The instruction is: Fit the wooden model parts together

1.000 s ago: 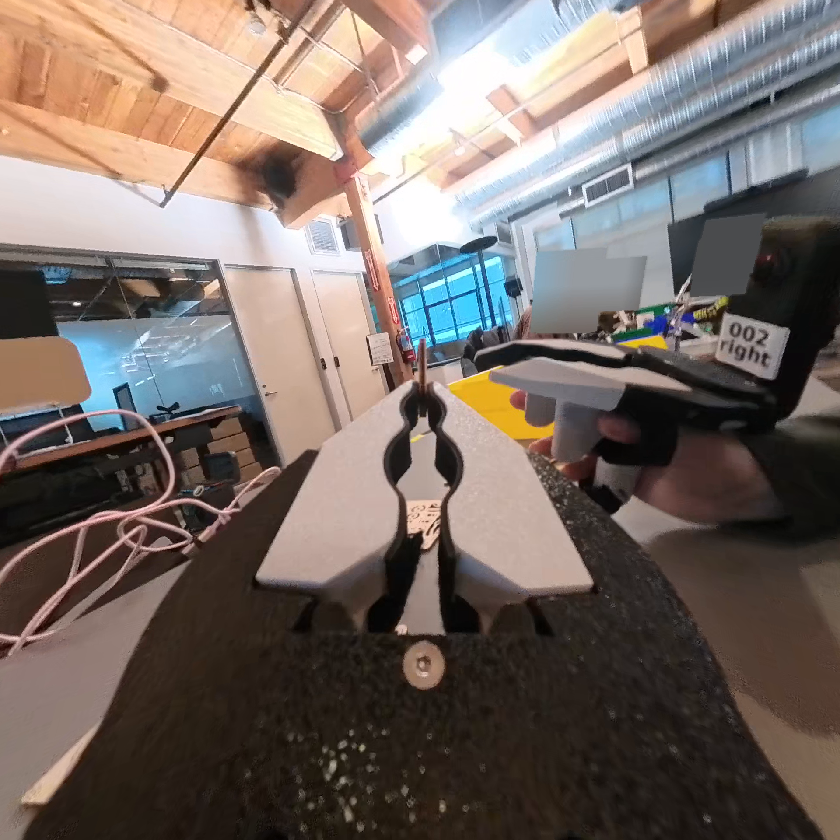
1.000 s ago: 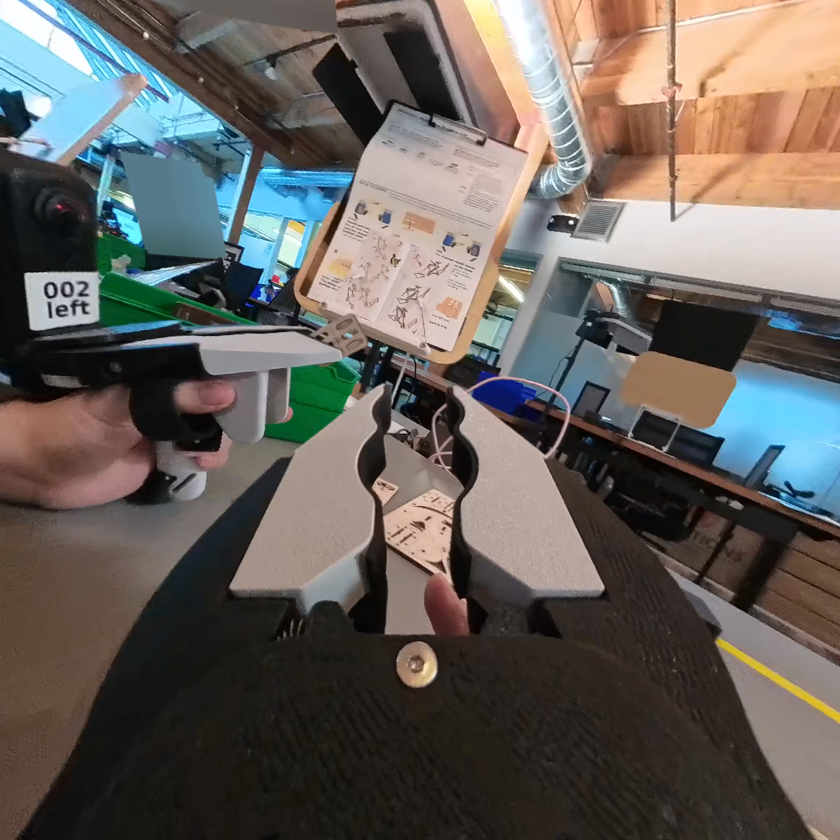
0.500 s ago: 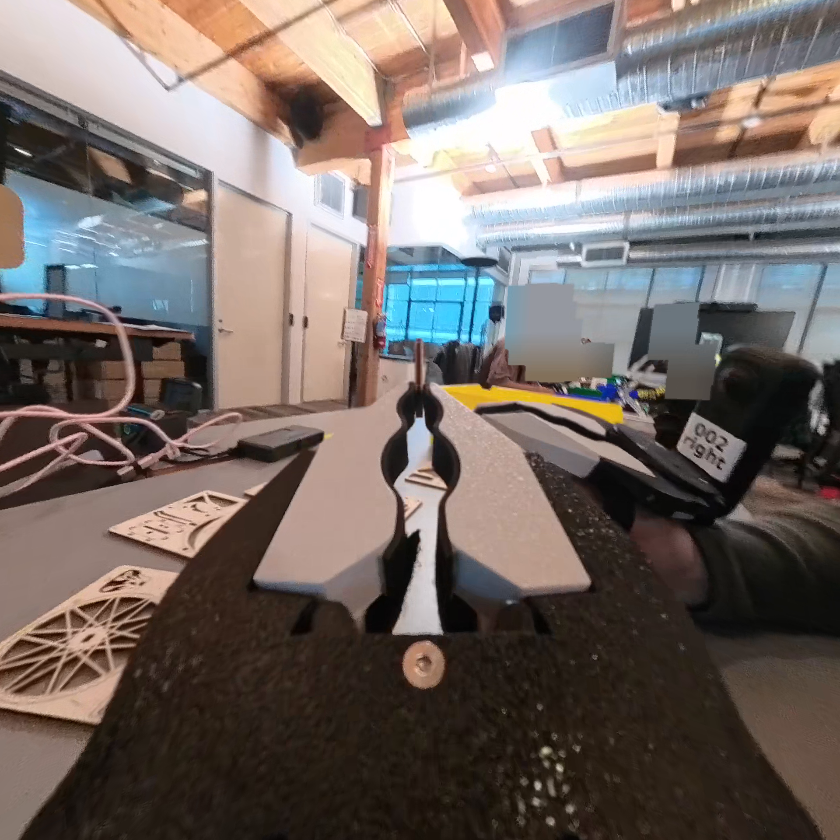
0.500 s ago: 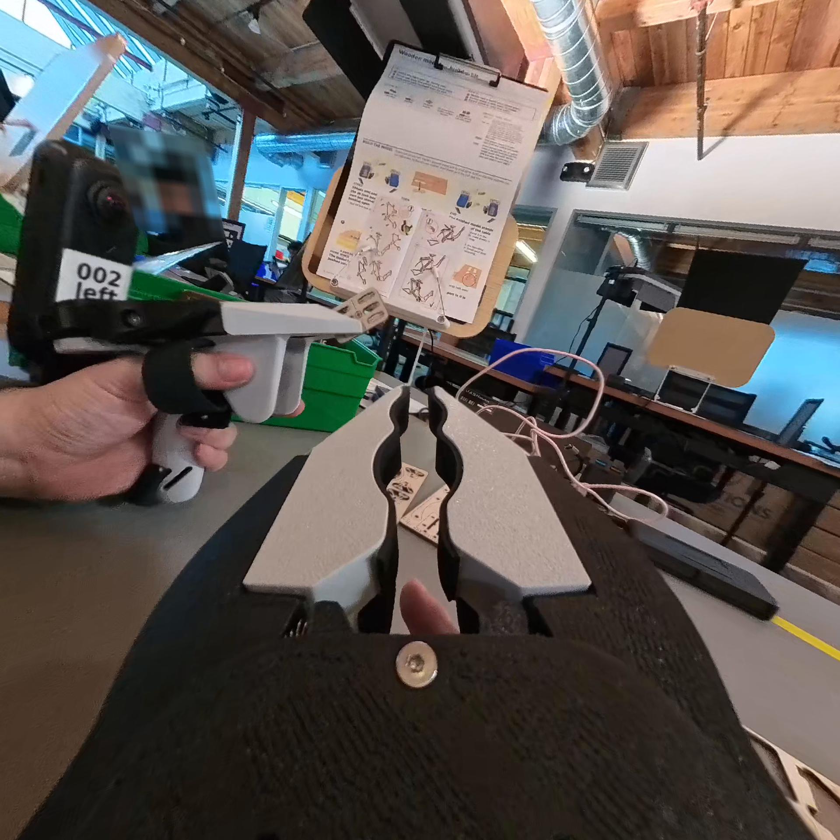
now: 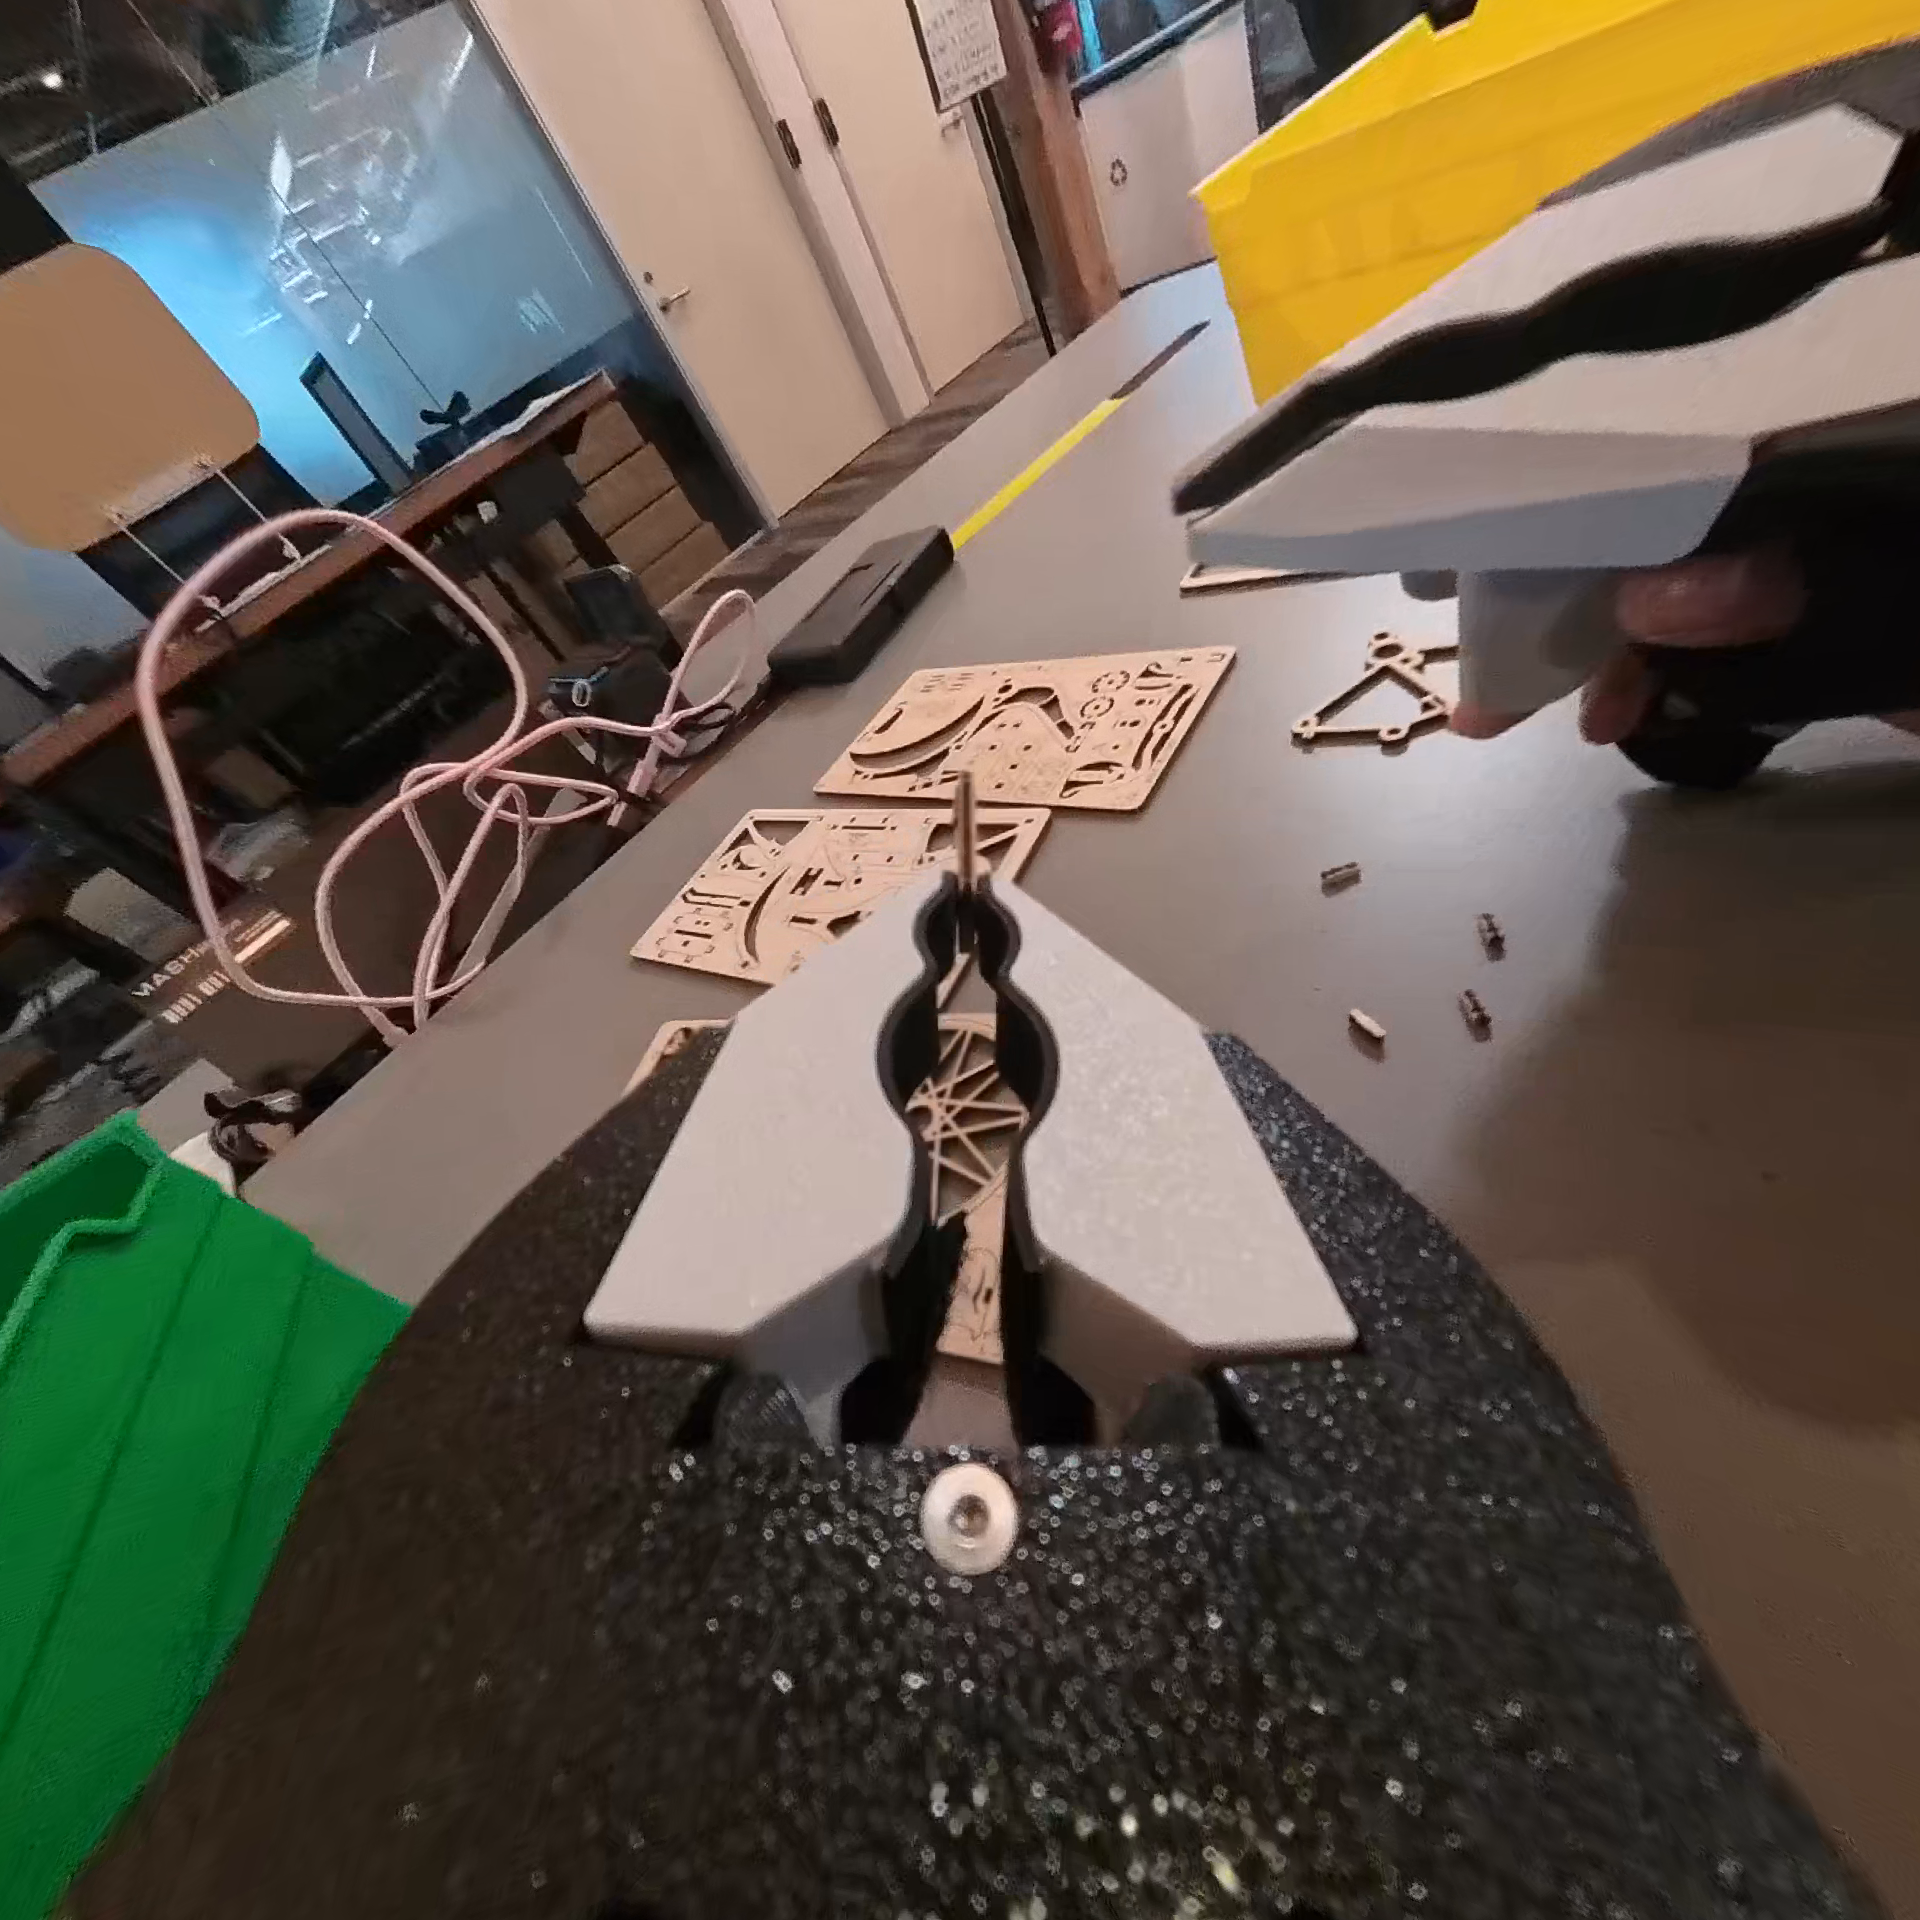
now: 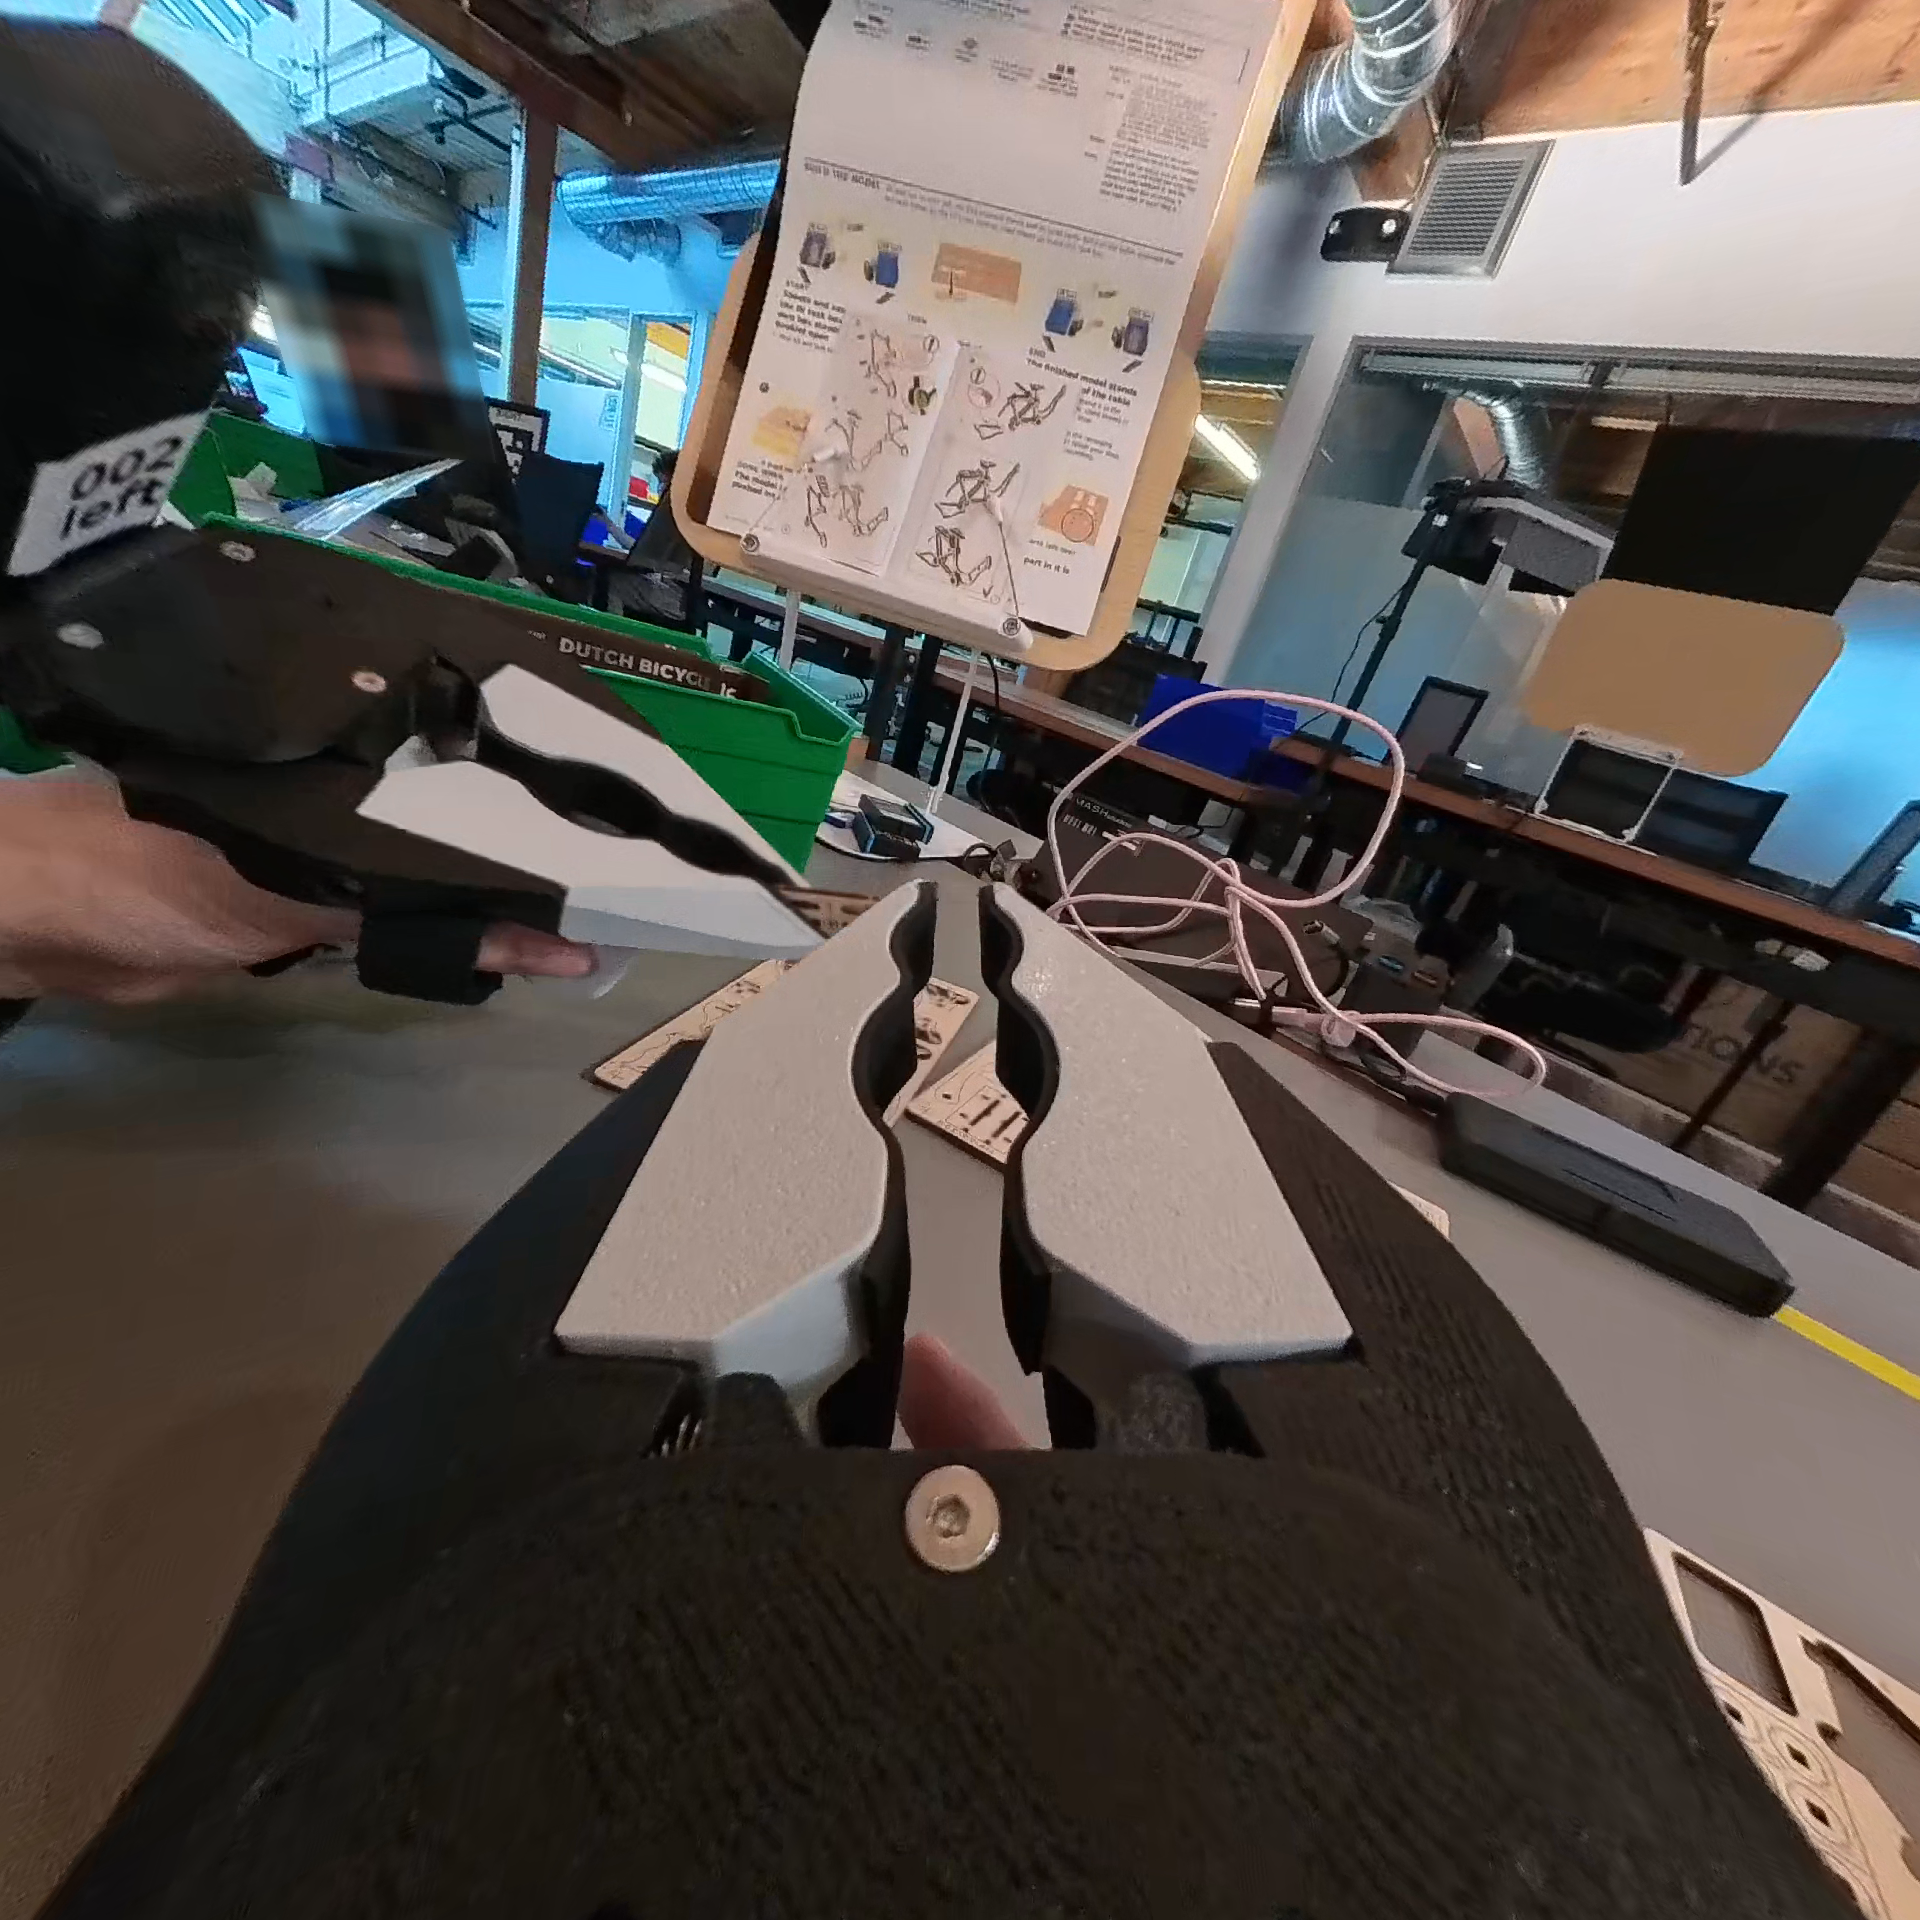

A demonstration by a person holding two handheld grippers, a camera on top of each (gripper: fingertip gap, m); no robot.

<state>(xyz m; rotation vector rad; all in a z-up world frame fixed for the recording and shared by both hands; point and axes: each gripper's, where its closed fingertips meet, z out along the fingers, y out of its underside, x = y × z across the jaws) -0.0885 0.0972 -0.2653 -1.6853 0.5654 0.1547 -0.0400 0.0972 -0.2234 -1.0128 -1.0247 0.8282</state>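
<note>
At the left gripper's [image 5: 964, 894] tips, a thin wooden piece [image 5: 965, 826] stands edge-on, pinched between closed jaws. On the grey table [image 5: 1558, 1143] past it, at twelve o'clock, lie two flat wooden part sheets [image 5: 1023, 727], with a loose triangular part [image 5: 1371, 701] at two o'clock. The right gripper [image 6: 951, 899] hangs with a narrow gap between its jaws, holding nothing. A green bin [image 6: 727, 717] sits at ten o'clock in the right wrist view; its contents are unclear. Half a second ago both cameras aimed higher; now they tilt toward the tabletop.
</note>
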